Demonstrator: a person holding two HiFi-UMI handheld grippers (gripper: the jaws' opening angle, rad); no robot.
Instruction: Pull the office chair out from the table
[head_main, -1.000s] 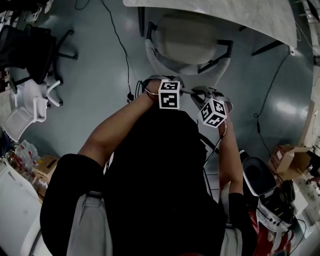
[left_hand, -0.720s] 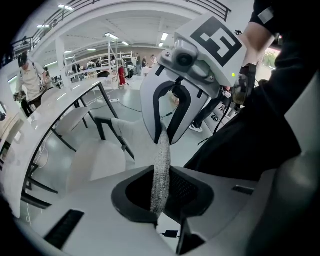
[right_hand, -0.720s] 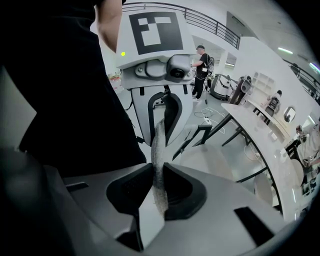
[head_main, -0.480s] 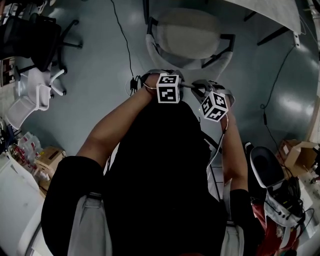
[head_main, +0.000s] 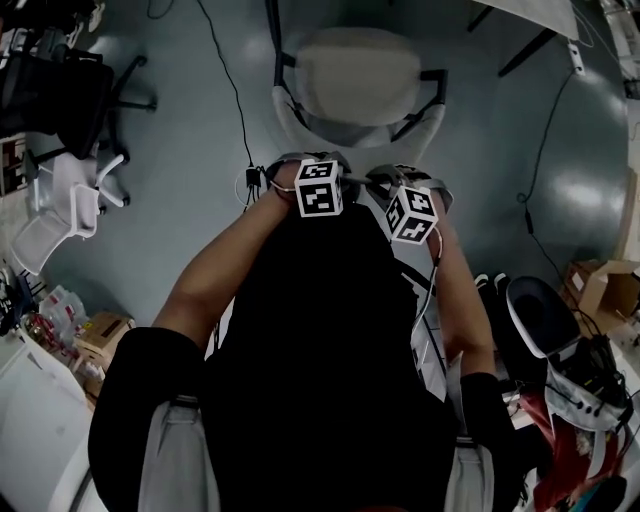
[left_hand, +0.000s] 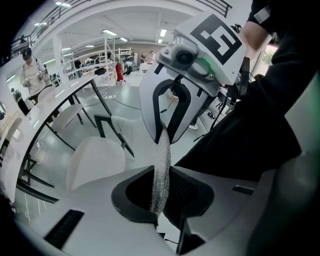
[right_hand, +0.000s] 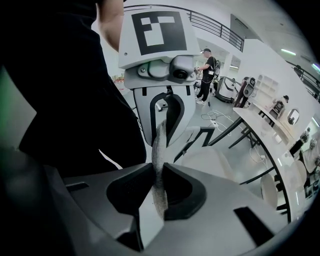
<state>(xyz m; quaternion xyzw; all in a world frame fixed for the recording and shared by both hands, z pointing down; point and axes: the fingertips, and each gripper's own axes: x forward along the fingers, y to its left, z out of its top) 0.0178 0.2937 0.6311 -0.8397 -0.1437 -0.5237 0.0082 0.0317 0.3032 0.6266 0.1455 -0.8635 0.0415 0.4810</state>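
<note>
Clamped on backrest mesh edge with left gripper and right gripper alike. Liable to slip off thin edge, or swivel chair, under uneven pull.

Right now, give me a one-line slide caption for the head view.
Left tool and right tool clamp the backrest of the office chair, which stands apart from the table.

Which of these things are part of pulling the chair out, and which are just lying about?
In the job: chair, table, left gripper and right gripper, jaws shut on the chair's back.
Lying about: black chair, white chair, cardboard box.
</note>
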